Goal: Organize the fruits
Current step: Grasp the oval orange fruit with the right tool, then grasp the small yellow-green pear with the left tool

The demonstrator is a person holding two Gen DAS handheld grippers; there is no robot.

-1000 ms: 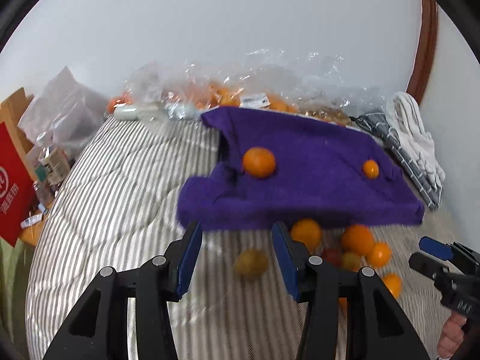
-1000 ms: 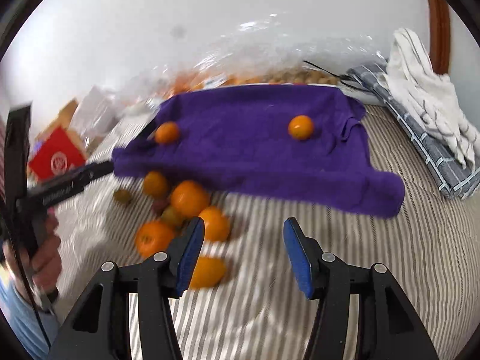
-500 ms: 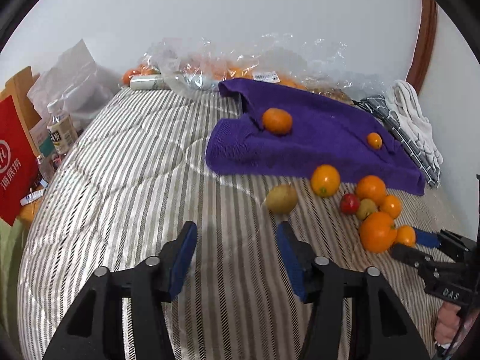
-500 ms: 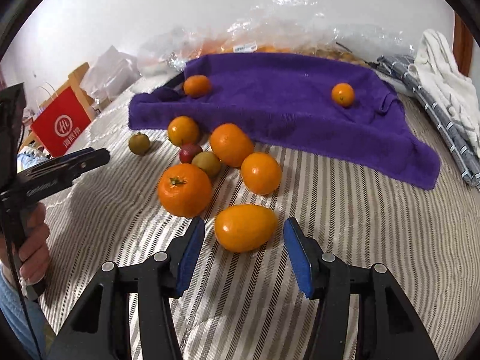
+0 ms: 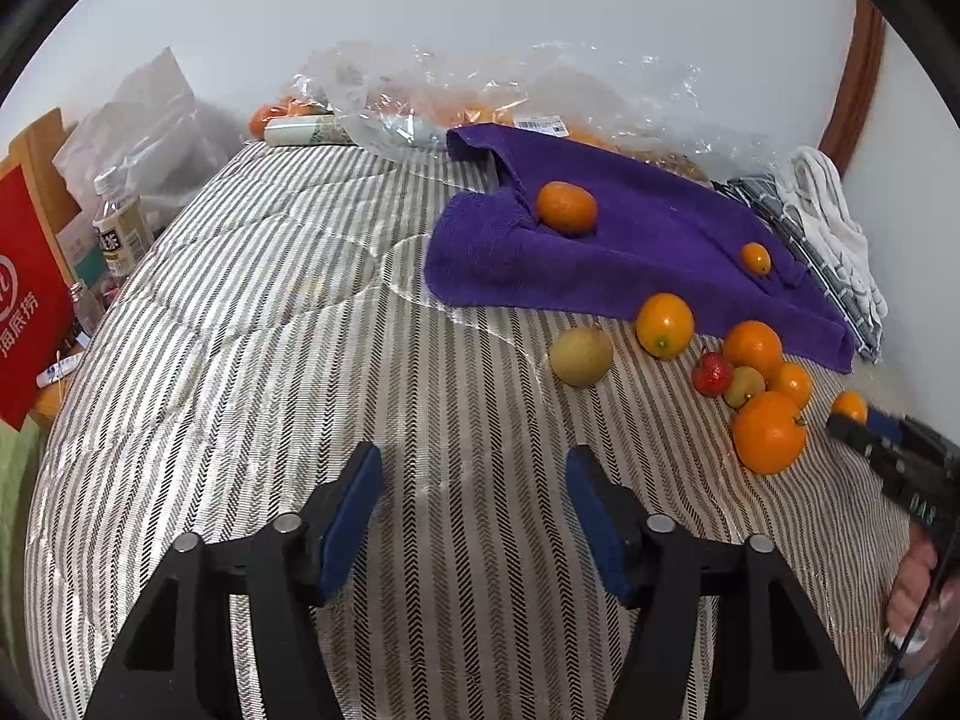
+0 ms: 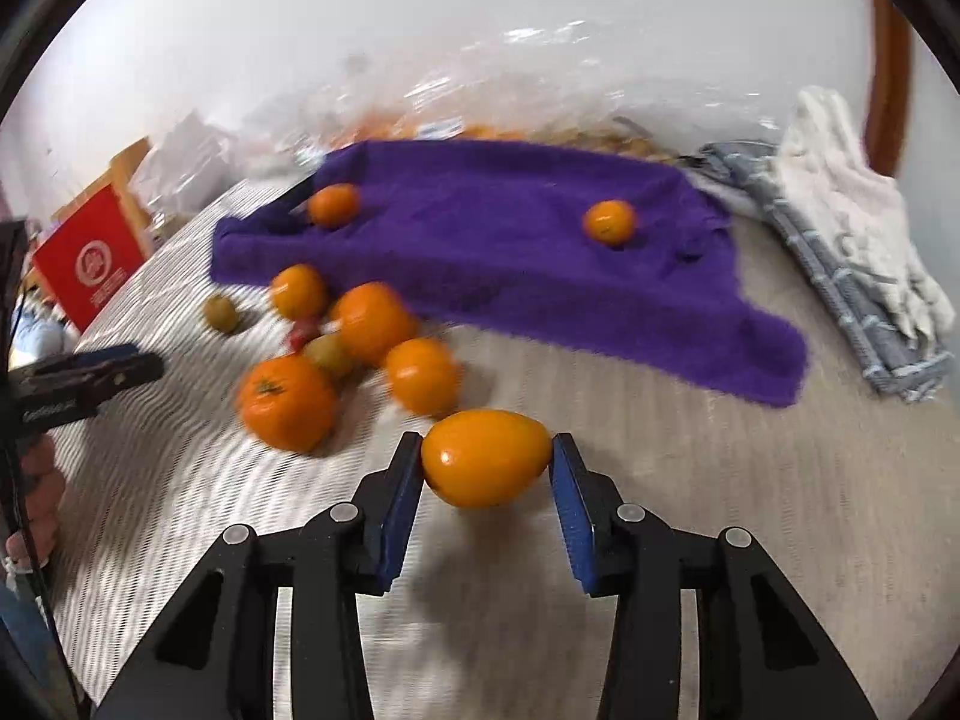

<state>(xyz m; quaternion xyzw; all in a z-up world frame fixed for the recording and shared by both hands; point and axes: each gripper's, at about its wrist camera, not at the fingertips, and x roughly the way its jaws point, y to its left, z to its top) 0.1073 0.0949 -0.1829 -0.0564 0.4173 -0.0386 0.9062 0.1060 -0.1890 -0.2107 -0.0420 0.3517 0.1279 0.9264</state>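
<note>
A purple towel (image 5: 630, 240) lies on the striped bed with two oranges (image 5: 566, 207) on it. In front of it sits a cluster of loose fruit: a yellow-green one (image 5: 581, 357), oranges (image 5: 664, 324), a small red one (image 5: 713, 373) and a big orange one with a stem (image 6: 287, 401). My right gripper (image 6: 486, 450) is closing, and both pads touch an oval orange fruit (image 6: 486, 462) at the near edge of the cluster. My left gripper (image 5: 474, 462) is opening over bare bedding left of the fruit, with nothing between its fingers.
Crumpled clear plastic bags (image 5: 480, 90) with more oranges line the wall behind the towel. Folded cloths (image 5: 828, 228) lie at the right. A red paper bag (image 5: 24, 312) and a bottle (image 5: 120, 222) stand off the bed's left edge.
The left gripper drew back from the towel's edge and its jaws widened. The right gripper came down onto the oval orange fruit and closed until its pads met it.
</note>
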